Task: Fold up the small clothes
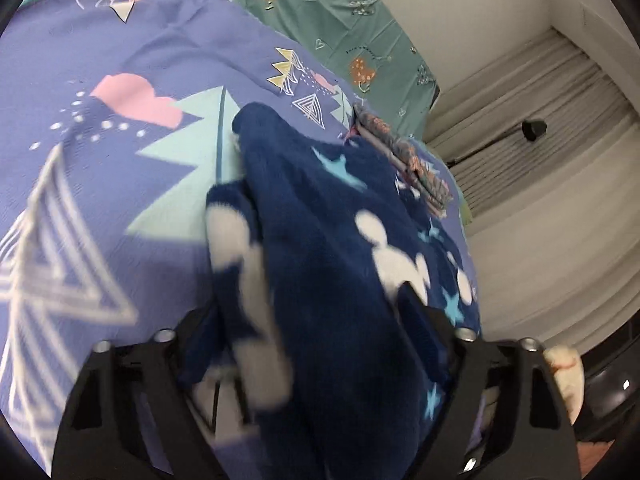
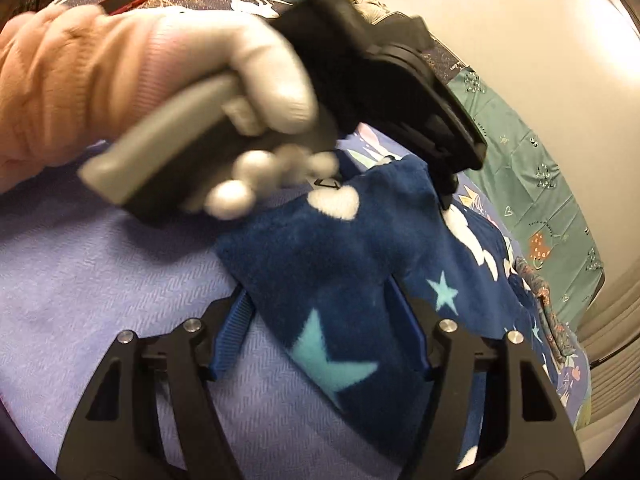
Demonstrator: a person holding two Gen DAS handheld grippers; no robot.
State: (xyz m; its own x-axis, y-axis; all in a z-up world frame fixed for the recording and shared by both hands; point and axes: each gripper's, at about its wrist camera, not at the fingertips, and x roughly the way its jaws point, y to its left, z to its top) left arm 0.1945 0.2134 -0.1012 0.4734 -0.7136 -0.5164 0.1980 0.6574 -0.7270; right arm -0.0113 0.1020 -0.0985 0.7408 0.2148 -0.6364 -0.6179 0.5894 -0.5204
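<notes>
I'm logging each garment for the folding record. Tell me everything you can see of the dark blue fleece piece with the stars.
The dark blue fleece garment looks plush and thick, printed with turquoise stars and white rounded shapes. It lies bunched and partly doubled over on the purple patterned bedcover, beside a small folded floral piece. Its folds pass between the jaws of both the left gripper and the right gripper; its overall shape cannot be made out.

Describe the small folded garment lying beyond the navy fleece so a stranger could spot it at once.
Start at the purple bedspread with pink clouds and triangles. On it lies the navy fleece with white shapes and blue stars; just past its far edge sits the folded garment. It is a thin, flat stack in a grey and orange small print, unlike the thick, plush fleece.
</notes>
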